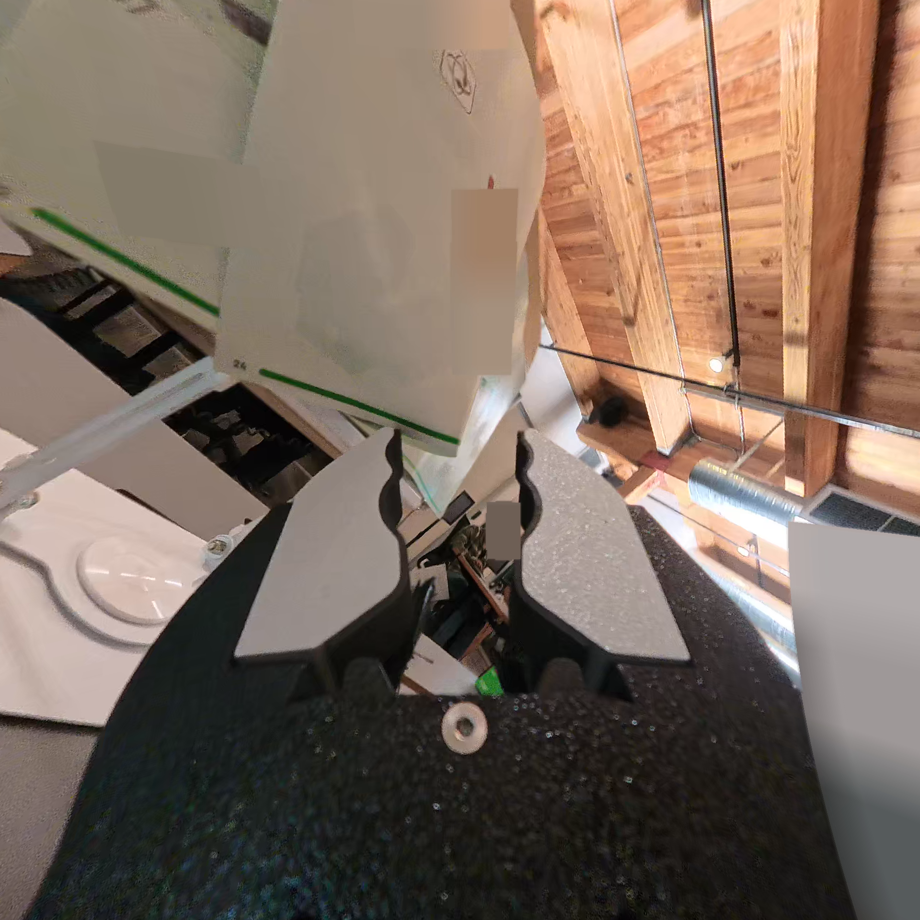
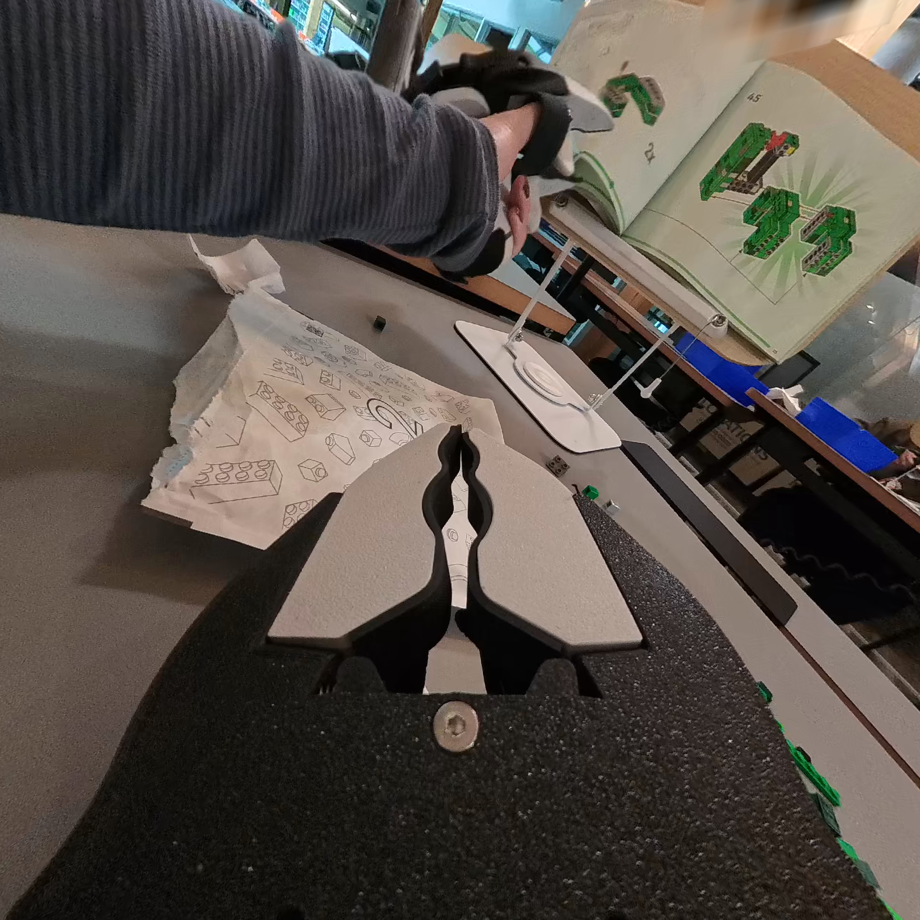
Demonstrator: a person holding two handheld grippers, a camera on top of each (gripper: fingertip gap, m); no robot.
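My left gripper [image 1: 455, 448] is open and tilted upward, its tips just below the lower corner of a lifted page of an open instruction booklet [image 1: 373, 224]. Nothing is between its fingers. In the right wrist view the booklet [image 2: 747, 199] rests on a white stand, and a grey-sleeved arm [image 2: 249, 124] reaches across to its left page with the left gripper [image 2: 503, 99], which is blurred. My right gripper [image 2: 460, 435] is shut and empty, low over a torn white paper bag [image 2: 298, 423] printed with brick drawings on the grey table [image 2: 74, 398].
The stand's white base plate [image 2: 542, 388] sits right of the bag and also shows in the left wrist view [image 1: 74, 597]. Small loose bricks lie near it: dark grey [image 2: 557, 464], green [image 2: 590, 492], black [image 2: 379, 322]. Green pieces [image 2: 816, 781] lie at the right. Wooden ceiling beams [image 1: 697, 199] fill the left view. The grippers' ends are close to 30 cm from one another.
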